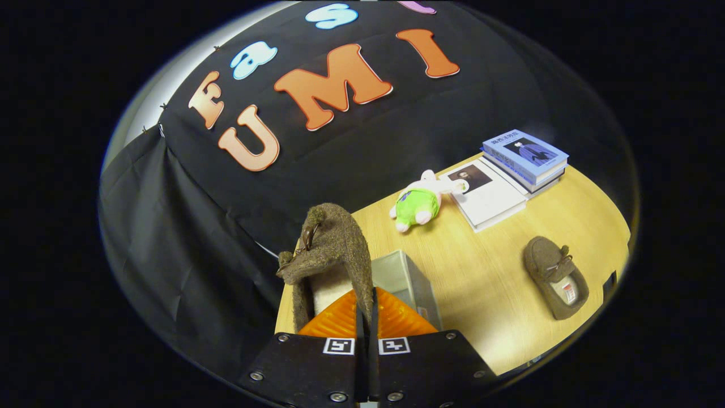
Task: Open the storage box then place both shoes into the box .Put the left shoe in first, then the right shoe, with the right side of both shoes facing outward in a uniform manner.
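My gripper point(365, 317) is shut on the side wall of a brown fuzzy shoe point(331, 249), which hangs lifted with its toe pointing up and away and its pale lining facing left. Just behind the held shoe stands the grey storage box point(405, 277), partly hidden by the shoe and my fingers; I cannot tell how its lid stands. The other brown shoe point(556, 276) lies on the wooden table point(487, 283) to the right, its opening facing up and toward me.
A plush toy in green clothing point(422, 201) lies beyond the box. A white book point(487, 194) and a stack of blue books point(527, 156) sit at the table's far right. Black cloth walls close in behind and to the left.
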`<control>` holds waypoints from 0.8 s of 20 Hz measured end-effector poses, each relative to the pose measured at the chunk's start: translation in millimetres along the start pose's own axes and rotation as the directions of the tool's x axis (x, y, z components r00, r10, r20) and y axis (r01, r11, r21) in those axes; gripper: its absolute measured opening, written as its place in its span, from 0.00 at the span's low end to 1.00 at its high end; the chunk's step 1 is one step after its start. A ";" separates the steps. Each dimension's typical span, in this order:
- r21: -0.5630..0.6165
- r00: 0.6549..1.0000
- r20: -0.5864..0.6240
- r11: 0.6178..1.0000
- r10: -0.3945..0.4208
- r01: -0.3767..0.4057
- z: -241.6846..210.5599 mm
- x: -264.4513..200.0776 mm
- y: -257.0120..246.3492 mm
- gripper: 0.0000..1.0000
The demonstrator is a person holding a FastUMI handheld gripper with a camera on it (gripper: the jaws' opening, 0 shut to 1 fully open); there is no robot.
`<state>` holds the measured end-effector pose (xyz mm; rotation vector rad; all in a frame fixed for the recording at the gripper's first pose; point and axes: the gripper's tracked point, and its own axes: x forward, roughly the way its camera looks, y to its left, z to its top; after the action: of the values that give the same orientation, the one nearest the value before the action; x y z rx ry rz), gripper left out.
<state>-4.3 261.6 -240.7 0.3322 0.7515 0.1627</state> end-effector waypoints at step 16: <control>-0.112 0.982 -0.183 0.993 -0.048 0.027 -107.2 47.3 32.2 0.04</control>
<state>-45.3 329.5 -332.8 0.2000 0.9287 0.2002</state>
